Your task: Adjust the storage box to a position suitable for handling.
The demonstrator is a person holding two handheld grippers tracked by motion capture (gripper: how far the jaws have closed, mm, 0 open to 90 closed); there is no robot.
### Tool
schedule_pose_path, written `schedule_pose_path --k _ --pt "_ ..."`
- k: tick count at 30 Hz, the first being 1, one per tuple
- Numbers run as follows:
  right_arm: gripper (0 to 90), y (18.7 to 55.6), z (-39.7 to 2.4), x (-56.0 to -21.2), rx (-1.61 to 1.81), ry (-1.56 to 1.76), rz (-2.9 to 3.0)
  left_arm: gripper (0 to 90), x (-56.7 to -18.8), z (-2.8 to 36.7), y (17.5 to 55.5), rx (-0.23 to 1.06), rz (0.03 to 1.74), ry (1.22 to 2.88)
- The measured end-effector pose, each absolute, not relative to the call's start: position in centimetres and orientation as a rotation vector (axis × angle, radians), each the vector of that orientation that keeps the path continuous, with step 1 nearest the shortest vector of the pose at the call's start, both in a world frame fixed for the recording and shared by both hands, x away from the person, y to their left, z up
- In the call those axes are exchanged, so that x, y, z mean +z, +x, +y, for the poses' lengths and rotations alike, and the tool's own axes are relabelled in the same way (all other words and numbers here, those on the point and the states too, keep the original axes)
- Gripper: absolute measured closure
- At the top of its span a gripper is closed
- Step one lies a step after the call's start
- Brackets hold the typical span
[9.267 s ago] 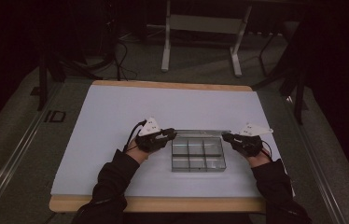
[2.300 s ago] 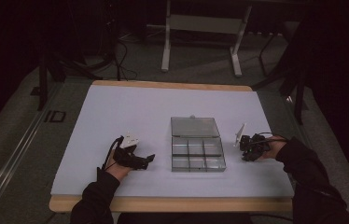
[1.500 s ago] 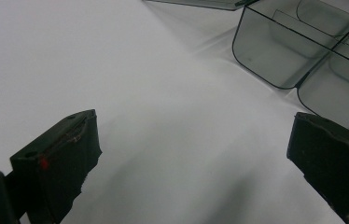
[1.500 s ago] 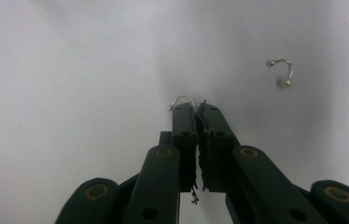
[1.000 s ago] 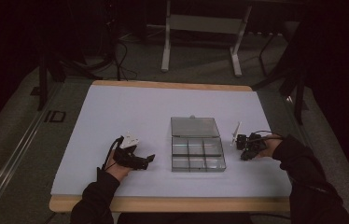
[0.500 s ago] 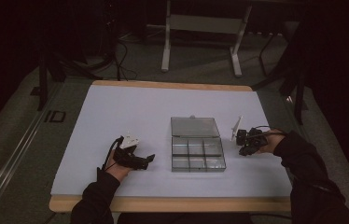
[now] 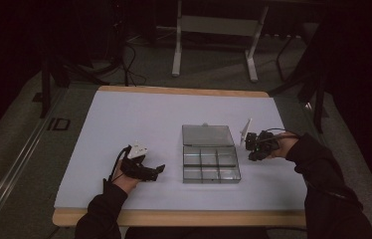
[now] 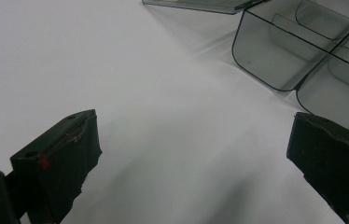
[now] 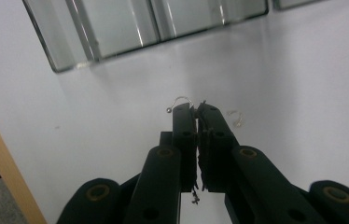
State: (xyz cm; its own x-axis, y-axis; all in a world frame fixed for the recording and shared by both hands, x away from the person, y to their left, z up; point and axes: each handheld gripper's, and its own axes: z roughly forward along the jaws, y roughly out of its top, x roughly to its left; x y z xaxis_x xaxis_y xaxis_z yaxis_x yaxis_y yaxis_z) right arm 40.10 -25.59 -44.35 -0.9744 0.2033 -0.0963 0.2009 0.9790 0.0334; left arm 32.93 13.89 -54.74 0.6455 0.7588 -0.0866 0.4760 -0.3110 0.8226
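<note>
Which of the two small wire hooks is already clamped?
The hook curling out of the right hand-held gripper, whose jaws are shut on it. The other hook lies loose on the white table beside the jaws.

Smoky grey box (image 7: pixel 210 159), white table (image 7: pixel 124 119)

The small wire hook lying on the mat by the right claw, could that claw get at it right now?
Probably not yet: the right claw is shut on another hook. The loose hook lies just beside its tips on the bare mat, with nothing between.
</note>
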Motion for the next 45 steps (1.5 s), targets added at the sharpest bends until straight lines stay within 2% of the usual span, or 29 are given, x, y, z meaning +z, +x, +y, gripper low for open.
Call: schedule_pose_path --k 24,35,45 --pt "86.1 40.3 -21.3 -42.5 0.132 0.197 2.998 3.2 -54.7 14.0 32.9 0.402 0.963 1.965" --pt "85.9 40.5 -20.3 -43.2 0.25 0.161 2.991 3.2 -54.7 14.0 32.9 0.399 0.959 1.967" --pt "85.8 40.9 -19.9 -45.5 0.28 0.14 2.987 3.2 -54.7 14.0 32.9 0.397 0.96 1.959"
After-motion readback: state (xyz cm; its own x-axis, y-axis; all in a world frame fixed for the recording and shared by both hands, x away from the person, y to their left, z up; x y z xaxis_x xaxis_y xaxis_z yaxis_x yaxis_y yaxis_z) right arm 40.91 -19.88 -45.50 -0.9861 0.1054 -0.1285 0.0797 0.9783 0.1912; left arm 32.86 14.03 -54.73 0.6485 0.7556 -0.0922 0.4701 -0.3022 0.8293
